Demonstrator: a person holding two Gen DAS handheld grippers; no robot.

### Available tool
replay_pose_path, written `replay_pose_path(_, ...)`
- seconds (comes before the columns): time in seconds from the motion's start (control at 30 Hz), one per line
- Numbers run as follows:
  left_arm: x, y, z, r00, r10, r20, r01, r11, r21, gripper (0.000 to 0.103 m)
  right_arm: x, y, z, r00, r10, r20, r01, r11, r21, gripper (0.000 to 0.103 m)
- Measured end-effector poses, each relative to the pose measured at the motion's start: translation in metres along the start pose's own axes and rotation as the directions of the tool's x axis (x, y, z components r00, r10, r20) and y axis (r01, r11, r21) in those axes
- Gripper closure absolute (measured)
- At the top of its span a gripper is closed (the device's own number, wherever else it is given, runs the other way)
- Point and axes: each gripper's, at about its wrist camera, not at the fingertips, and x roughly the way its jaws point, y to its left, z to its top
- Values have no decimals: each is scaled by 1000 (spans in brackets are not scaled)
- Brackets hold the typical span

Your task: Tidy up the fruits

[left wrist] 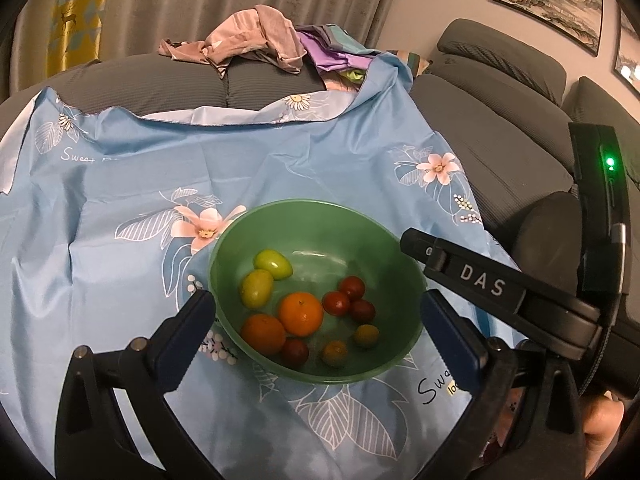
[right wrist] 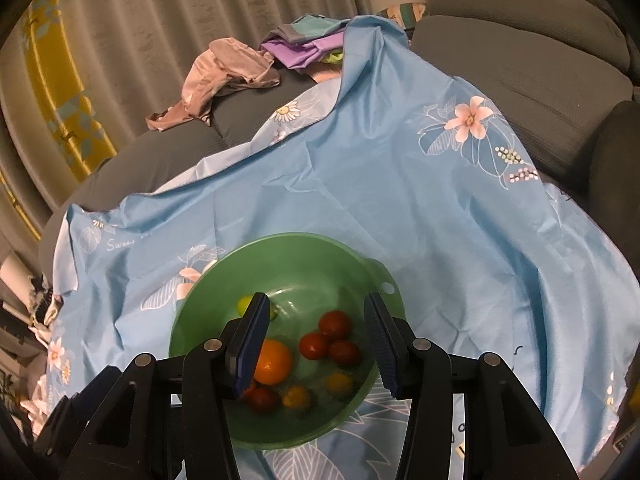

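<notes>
A green bowl (left wrist: 320, 216) sits on a blue flowered cloth (left wrist: 120, 184). It holds two oranges (left wrist: 301, 313), two green fruits (left wrist: 273, 264), several small red fruits (left wrist: 352, 286) and small yellow-orange ones (left wrist: 366, 336). My left gripper (left wrist: 320, 312) is open and empty, its fingers either side of the bowl, above it. My right gripper (right wrist: 316, 344) is open and empty above the bowl (right wrist: 296, 252), over the red fruits (right wrist: 334, 324) and an orange (right wrist: 274, 362). Its body also shows at the right of the left wrist view (left wrist: 480, 280).
The cloth (right wrist: 400, 200) covers a grey sofa (left wrist: 500, 128). A heap of pink, purple and grey clothes (left wrist: 260, 36) lies at the back. Grey curtains hang behind, and framed pictures (left wrist: 548, 0) hang at the right.
</notes>
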Motion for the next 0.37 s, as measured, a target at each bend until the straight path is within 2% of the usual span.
replay_pose_path(0.37,-4,8,0,1000,18,8,-18,1000,-21,1,-5,-2,2,1000,6,11,-6,1000,-4,53)
